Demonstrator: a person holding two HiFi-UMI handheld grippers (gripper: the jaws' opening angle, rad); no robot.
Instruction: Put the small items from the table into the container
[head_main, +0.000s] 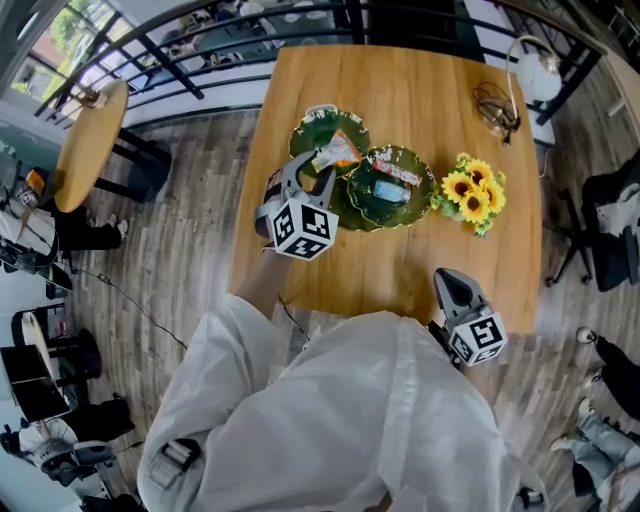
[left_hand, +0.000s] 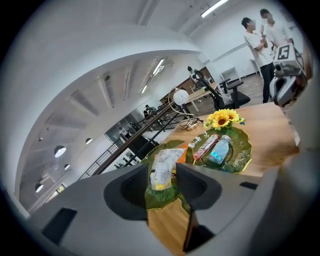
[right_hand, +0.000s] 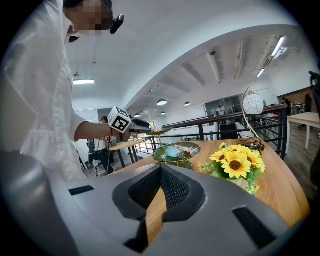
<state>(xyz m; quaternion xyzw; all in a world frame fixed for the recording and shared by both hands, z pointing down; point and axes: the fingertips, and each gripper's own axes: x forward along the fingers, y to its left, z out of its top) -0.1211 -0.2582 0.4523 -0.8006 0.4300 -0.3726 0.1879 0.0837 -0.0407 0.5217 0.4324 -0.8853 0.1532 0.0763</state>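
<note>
The left gripper (head_main: 310, 175) sits at the centre left of the head view with its jaws spread. Between the tips, with neither pad seeming to press it, a crinkled packet (left_hand: 163, 169) lies on the nearer of 2 green leaf-shaped dishes (left_hand: 163, 199). The second dish (left_hand: 241, 150), overlapping it toward the right, holds a small bottle (left_hand: 219, 149) and a wrapped bar (left_hand: 205, 145). The right gripper (right_hand: 160, 172) waits low at the lower right, jaws pressed together on nothing.

The step in hand looks like leaving the packet in the dish. To do it well, the spread jaws should back out along their own line and rise a little, so that no pad drags the light wrapper over the rim or tips the dish.

The nearer dish sits close to the left edge of the table (head_main: 400, 90), so a nudge that way could push it off. The sunflowers (left_hand: 223, 118) crowd the right. Open wood lies toward the bottom of the head view.
</note>
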